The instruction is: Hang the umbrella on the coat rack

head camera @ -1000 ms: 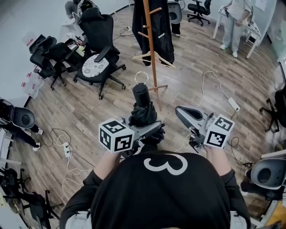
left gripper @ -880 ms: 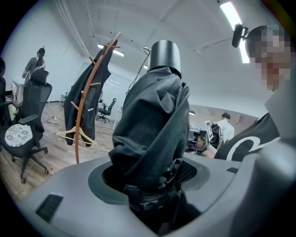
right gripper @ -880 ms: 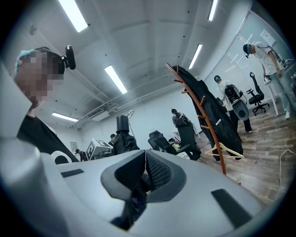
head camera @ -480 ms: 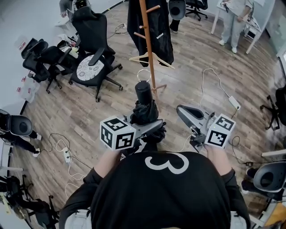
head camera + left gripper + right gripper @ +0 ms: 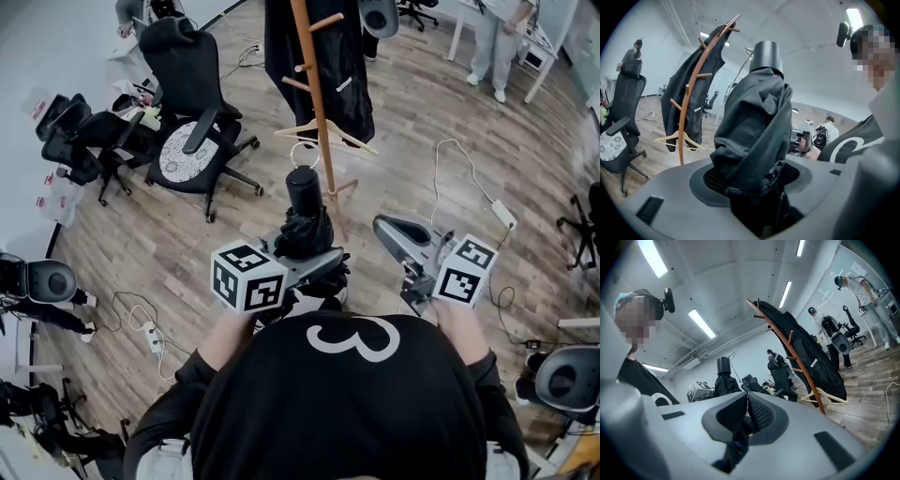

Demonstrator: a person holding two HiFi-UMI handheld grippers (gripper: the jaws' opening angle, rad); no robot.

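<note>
A folded black umbrella (image 5: 303, 223) stands upright in my left gripper (image 5: 317, 266), which is shut on its fabric body. Its black handle cap (image 5: 302, 183) points up, with a thin strap loop (image 5: 303, 155) above it. In the left gripper view the umbrella (image 5: 754, 126) fills the space between the jaws of the left gripper (image 5: 750, 180). The wooden coat rack (image 5: 315, 103) stands just beyond, carrying a black coat (image 5: 333, 56) and a wooden hanger (image 5: 326, 137). My right gripper (image 5: 392, 232) is shut and holds nothing, to the right of the umbrella. The rack (image 5: 799, 364) shows in the right gripper view, beyond the right gripper (image 5: 747, 413).
Black office chairs (image 5: 192, 112) stand at the left of the rack. A white cable and power strip (image 5: 502, 214) lie on the wood floor at the right. A person (image 5: 497, 37) stands at the far back right beside a white table. More cables (image 5: 150, 328) lie at the lower left.
The rack and the floor have shifted a little in the head view as I step closer. The umbrella stays upright in the left gripper; the right gripper keeps its place.
</note>
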